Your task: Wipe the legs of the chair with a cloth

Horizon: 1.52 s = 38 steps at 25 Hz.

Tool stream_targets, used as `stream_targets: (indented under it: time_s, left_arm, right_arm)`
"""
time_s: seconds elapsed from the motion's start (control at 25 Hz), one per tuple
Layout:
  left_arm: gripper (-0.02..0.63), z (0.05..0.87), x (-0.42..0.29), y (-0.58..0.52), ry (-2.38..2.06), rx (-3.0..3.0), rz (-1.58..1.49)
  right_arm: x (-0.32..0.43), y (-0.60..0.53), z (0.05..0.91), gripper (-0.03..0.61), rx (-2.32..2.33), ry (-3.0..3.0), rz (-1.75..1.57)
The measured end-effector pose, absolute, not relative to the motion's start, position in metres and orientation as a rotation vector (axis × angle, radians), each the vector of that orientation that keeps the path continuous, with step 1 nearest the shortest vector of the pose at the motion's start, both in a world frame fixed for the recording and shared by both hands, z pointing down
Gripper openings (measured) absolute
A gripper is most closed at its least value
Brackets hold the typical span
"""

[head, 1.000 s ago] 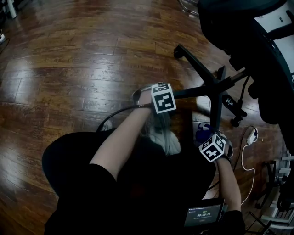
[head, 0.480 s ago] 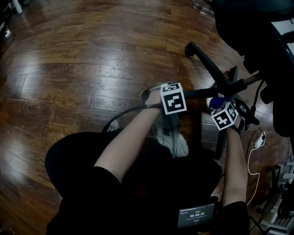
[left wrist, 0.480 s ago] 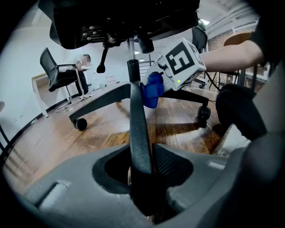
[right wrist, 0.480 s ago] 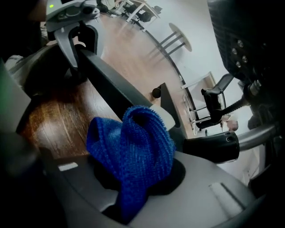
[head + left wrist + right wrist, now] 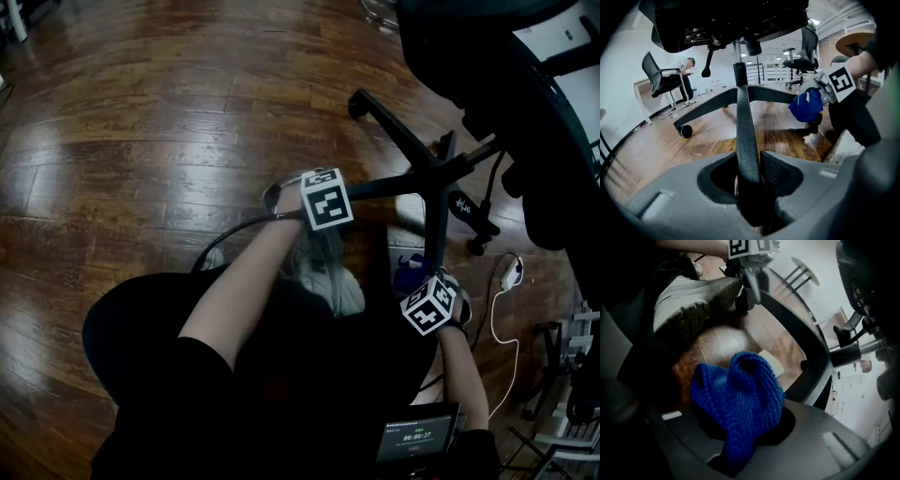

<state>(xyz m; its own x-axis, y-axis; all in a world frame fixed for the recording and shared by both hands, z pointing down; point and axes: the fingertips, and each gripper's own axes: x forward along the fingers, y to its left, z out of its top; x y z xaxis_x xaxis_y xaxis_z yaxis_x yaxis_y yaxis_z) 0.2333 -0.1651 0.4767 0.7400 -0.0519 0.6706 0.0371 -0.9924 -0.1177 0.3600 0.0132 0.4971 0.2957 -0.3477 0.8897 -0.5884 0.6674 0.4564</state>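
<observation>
The black office chair's star base (image 5: pixel 436 173) spreads its legs over the wooden floor. My left gripper (image 5: pixel 323 202) is shut on the leg that points left, and in the left gripper view that leg (image 5: pixel 746 136) runs up from between the jaws of the left gripper (image 5: pixel 749 187). My right gripper (image 5: pixel 427 298) is shut on a bunched blue cloth (image 5: pixel 410 273) beside the leg that points toward me (image 5: pixel 437 234). The cloth (image 5: pixel 738 397) fills the right gripper (image 5: pixel 740 432), beside a curved leg (image 5: pixel 813 357). Whether cloth and leg touch is unclear.
A grey shoe (image 5: pixel 328 277) rests on the floor between my arms. A white cable with a plug (image 5: pixel 512 275) lies at the right. Metal frames (image 5: pixel 562 375) stand at bottom right, and a small screen (image 5: pixel 417 441) sits below. More chairs (image 5: pixel 663 79) stand farther off.
The right gripper with the blue cloth went up toward the chair's hub half a second ago and has come back down to the near end of the leg. The left gripper kept its hold.
</observation>
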Motion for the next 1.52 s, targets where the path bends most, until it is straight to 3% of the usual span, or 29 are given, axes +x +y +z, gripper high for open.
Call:
stream_targets:
  time_s: [0.28, 0.84, 1.52]
  left_arm:
    - [0.15, 0.477, 0.235, -0.165, 0.02, -2.811, -1.093]
    - [0.149, 0.475, 0.235, -0.165, -0.004, -2.834, -1.09]
    - [0.149, 0.477, 0.234, -0.166, 0.032, -2.803, -1.093]
  right_arm:
    - [0.363, 0.01, 0.498, 0.074, 0.914, -1.32, 0.22]
    - [0.404, -0.159, 0.452, 0.074, 1.074, -1.216, 0.016]
    - [0.358, 0.025, 0.498, 0.075, 0.931, -1.359, 0.3]
